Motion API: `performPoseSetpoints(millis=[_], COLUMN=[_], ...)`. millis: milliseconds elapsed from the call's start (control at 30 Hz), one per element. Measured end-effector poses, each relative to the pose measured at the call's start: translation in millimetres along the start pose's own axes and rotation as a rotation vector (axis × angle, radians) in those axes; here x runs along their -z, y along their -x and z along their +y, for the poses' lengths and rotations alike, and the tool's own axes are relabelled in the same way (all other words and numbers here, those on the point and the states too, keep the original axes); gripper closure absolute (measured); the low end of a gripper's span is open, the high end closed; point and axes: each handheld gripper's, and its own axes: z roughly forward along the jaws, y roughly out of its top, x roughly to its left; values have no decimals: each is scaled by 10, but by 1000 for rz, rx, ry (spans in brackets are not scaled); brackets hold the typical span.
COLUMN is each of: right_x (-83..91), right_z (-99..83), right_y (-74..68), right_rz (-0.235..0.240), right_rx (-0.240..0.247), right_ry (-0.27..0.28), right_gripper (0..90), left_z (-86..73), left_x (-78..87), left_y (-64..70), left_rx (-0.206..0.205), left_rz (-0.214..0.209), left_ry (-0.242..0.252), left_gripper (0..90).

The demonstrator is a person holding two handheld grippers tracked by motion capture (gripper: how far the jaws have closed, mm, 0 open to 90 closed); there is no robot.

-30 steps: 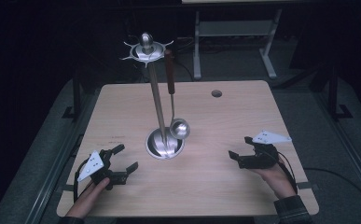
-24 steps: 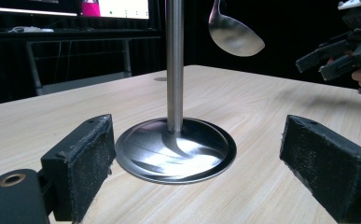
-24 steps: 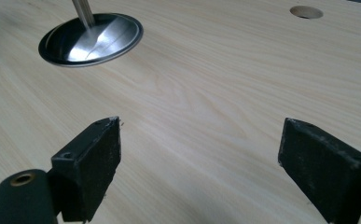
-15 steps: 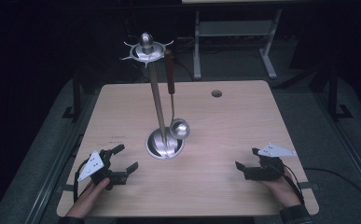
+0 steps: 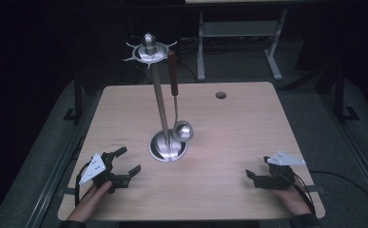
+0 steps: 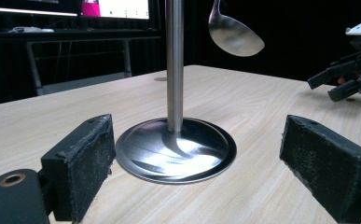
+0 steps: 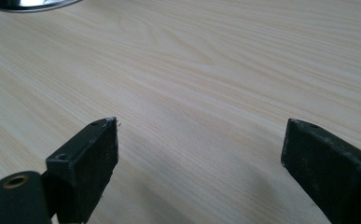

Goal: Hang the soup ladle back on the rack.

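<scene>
While both grippers, left and right, rest wide open and empty at lower frame, ladle hangs from stand at centre, within reach.

The place looks like a lab or a recording studio room, not a home. A plain wooden table with a round cable hole stands on grey carpet floor, and the room around it is dark, with black walls or curtains. Behind the table there is a metal frame of another desk. In the left gripper view, a lit monitor screen stands on a dark desk in the background. No kitchen furniture is near the table.
</scene>
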Motion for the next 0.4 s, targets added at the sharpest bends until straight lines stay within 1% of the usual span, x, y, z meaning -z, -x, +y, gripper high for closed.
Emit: performPoseSetpoints(millis=[167,400], right_x=[5,4], right_z=[1,2], right_y=[19,21], right_rz=[-3,0], right_rx=[-17,-16], right_ry=[3,3], right_gripper=[104,104], left_z=[0,1], left_x=[0,0], left_y=[0,-2], left_rx=[-1,0], left_rz=[0,0], left_ry=[-1,-2], left_gripper=[97,97])
